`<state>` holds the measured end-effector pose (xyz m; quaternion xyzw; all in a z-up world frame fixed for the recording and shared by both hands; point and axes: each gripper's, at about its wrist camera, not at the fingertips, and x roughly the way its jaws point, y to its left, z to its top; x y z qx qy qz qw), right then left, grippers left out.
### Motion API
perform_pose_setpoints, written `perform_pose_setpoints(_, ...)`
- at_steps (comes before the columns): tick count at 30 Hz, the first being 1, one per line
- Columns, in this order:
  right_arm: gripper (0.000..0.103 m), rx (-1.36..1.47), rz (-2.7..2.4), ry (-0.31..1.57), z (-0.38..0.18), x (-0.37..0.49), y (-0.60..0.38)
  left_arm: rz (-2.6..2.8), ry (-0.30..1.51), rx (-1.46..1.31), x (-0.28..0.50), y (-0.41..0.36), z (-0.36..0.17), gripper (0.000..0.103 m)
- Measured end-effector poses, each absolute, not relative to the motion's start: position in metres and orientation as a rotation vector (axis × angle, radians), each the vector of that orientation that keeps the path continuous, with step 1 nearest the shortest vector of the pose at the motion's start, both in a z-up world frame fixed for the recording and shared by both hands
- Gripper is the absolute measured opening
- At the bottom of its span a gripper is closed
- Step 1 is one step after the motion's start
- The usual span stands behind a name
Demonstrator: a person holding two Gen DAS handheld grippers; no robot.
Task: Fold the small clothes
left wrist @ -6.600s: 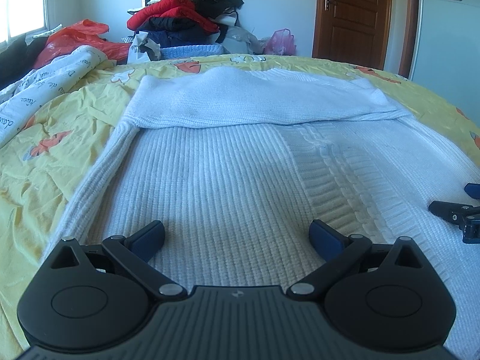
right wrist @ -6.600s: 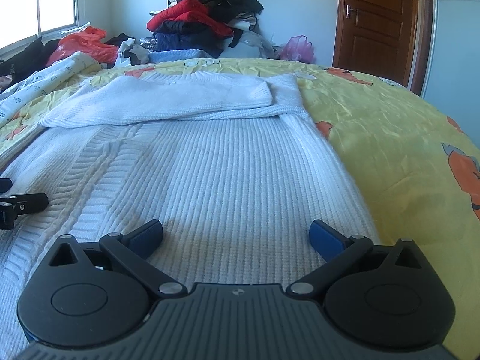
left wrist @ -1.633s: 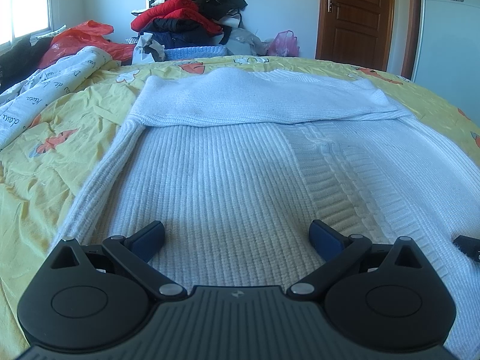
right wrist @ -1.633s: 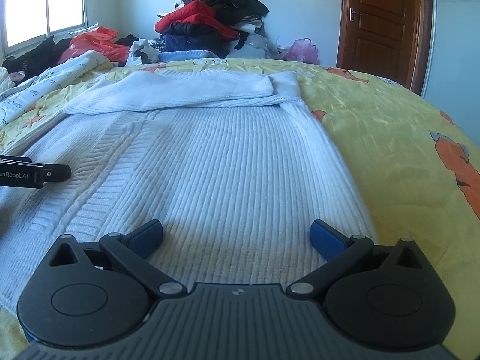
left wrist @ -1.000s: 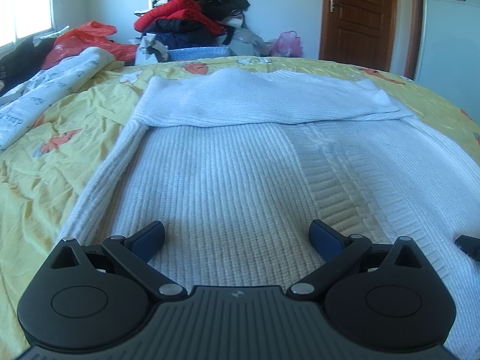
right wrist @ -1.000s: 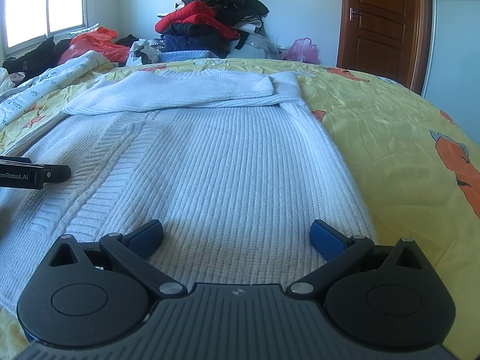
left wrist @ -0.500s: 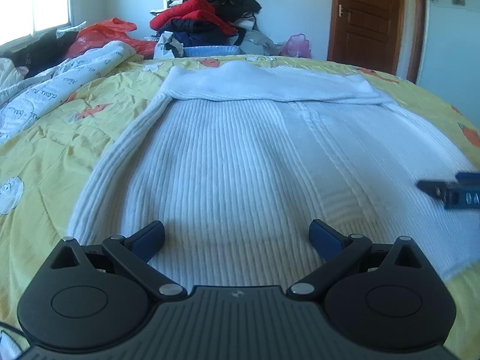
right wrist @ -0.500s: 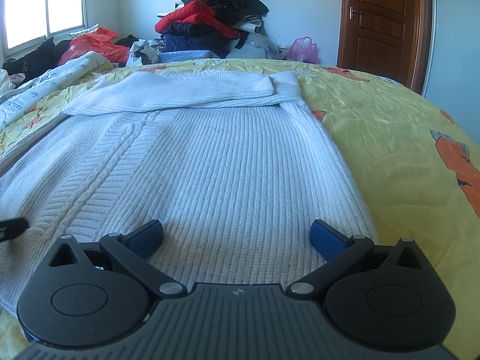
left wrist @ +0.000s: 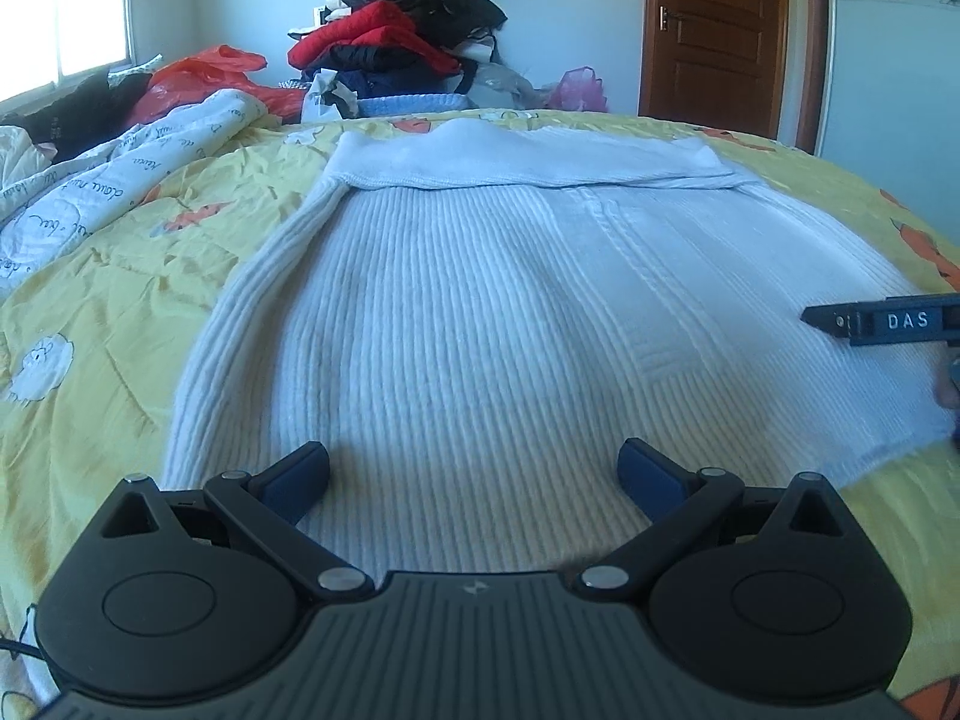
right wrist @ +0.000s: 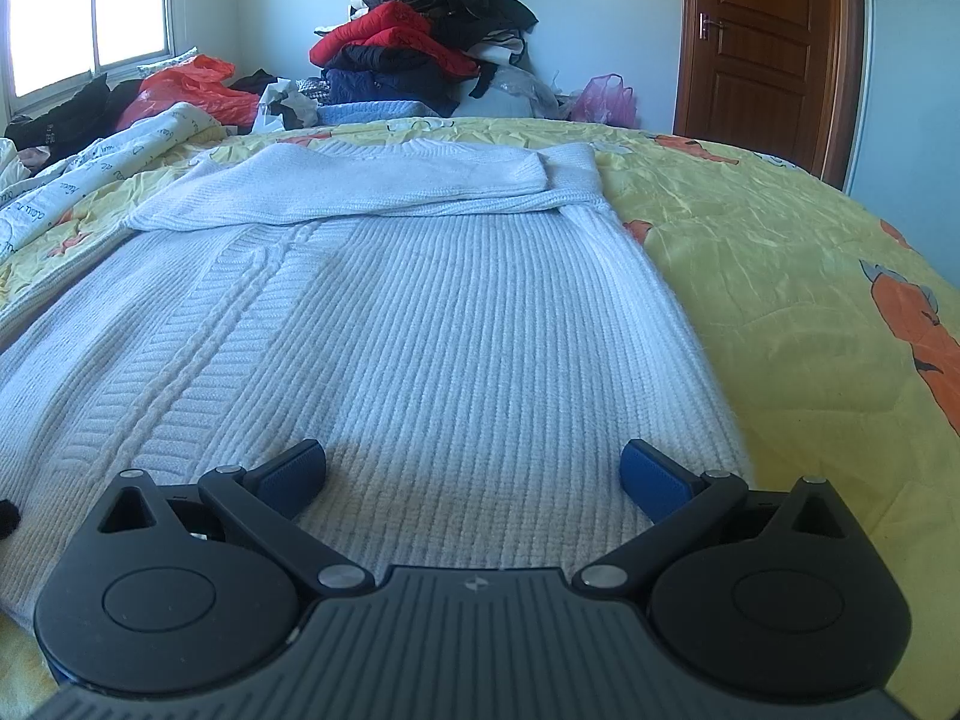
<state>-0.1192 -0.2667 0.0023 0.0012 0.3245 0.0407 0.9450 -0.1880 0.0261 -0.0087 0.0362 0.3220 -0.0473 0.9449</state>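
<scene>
White ribbed knit sweater (left wrist: pixel 480 324) flat on yellow bedspread (left wrist: pixel 120 300), sleeves folded in; left gripper (left wrist: pixel 474 468) and right gripper (right wrist: pixel 474 468) spread wide, empty, at hem for bottom fold.

L hand-held gripper (left wrist: pixel 474 471): jaws spread wide, nothing btwn them, held low & level over near hem of the sweater (left wrist: pixel 480 312). R hand-held gripper (right wrist: pixel 474 471): same, jaws wide apart, empty, low over sweater's near hem, to the right of L.
</scene>
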Motion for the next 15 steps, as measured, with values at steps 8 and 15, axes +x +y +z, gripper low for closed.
perform_pose_setpoints(8, 0.102, -0.061, 0.147, 0.653, 0.006, -0.168, -0.264, -0.12, 0.655, 0.063, -0.207, 0.039, -0.007, 0.103)
perform_pose_setpoints(15, 0.103, -0.051, 0.271, 0.667, 0.029, -0.229, -0.3, -0.143, 0.686, 0.01, -0.215, 0.075, 0.015, 0.103)
